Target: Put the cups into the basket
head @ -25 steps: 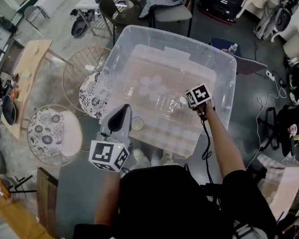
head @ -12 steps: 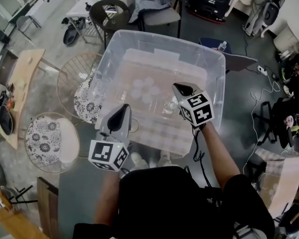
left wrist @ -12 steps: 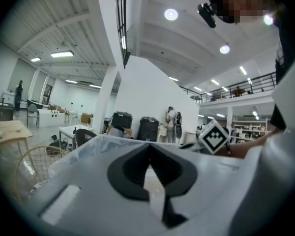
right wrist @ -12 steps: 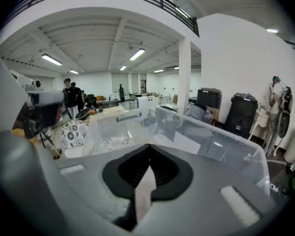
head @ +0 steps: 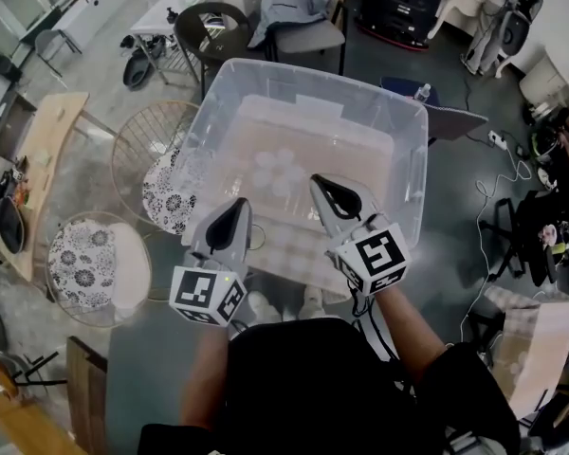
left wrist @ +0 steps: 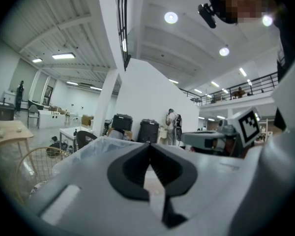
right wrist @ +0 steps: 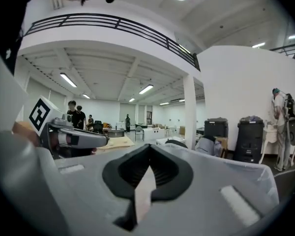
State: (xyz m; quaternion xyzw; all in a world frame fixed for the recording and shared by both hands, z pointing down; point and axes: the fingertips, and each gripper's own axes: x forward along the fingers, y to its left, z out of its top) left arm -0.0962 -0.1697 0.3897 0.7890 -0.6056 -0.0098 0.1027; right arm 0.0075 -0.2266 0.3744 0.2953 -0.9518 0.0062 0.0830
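Clear plastic forms the basket [head: 412, 121], a deep rectangular tub standing on the grey floor [head: 171, 349]. A cluster of pale, translucent cups [head: 277, 167] sits on its bottom, about the middle and a little toward the far edge; how many there are is too blurred to count.

Both grippers hang above the basket's near edge, side by side and apart from each other, each pointing toward the far edge. The left gripper [head: 237, 203] is over the near left corner, its jaws pressed together with nothing between them. The right gripper [head: 319, 180] reaches a little further in over the near edge, toward the cups but well above them, and its jaws are also pressed together on nothing. The marker cubes sit at the hand end of each.

Beyond the basket's left edge stand two round wire chairs [head: 137, 140] with flower-patterned cushions, and further left a wooden table [head: 43, 154].
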